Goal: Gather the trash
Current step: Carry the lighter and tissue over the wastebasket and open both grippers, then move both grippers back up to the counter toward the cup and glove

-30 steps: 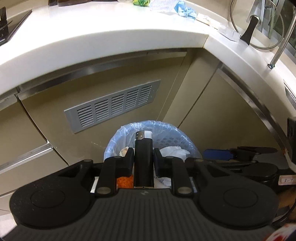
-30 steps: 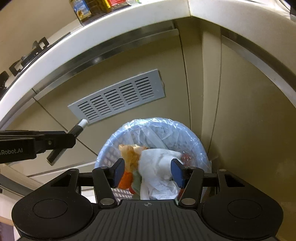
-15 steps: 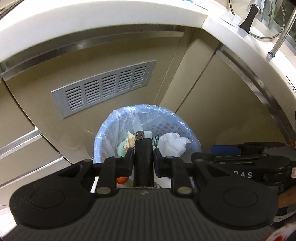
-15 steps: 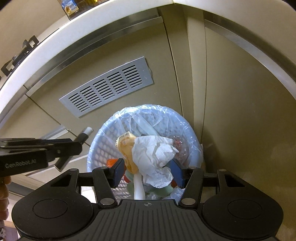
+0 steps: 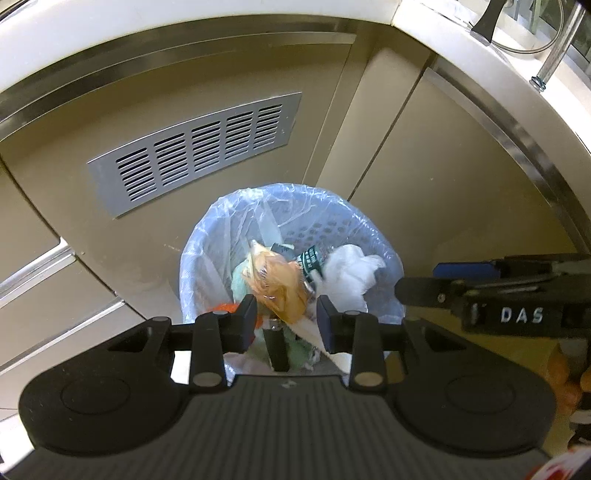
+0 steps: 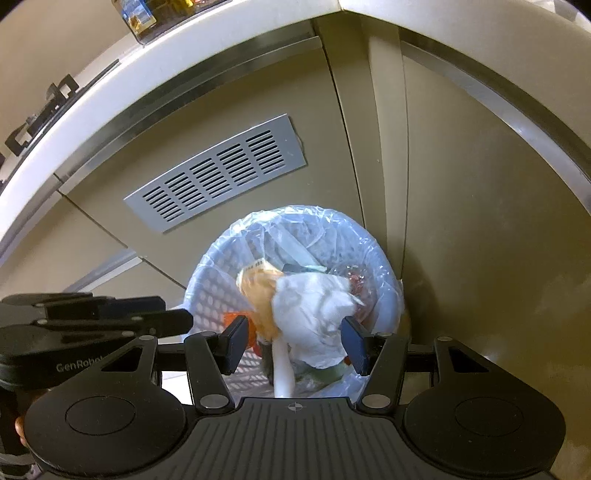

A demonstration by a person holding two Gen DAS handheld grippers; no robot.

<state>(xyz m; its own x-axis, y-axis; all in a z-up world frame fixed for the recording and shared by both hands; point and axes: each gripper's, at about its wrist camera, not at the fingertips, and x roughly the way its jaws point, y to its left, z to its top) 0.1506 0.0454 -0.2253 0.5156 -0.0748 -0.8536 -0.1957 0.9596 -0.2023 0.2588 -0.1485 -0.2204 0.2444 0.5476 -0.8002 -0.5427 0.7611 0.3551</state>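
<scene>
Beige cabinets back the bin [image 5: 207,266]; "DAS" right gripper [image 6: 293,341] jaws wide, left gripper [image 5: 286,319] jaws just parted.

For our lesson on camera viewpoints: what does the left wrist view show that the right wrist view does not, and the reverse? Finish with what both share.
Only the left wrist view: a faucet on the counter at top right, a green-printed wrapper in the trash, and the black lighter loose between the left gripper jaws, which have just been opening.

Only the right wrist view: jars on the counter and a stove grate at far left.

Both: the lined bin, white tissue, orange wrapper, the vent, and the open right gripper.
</scene>
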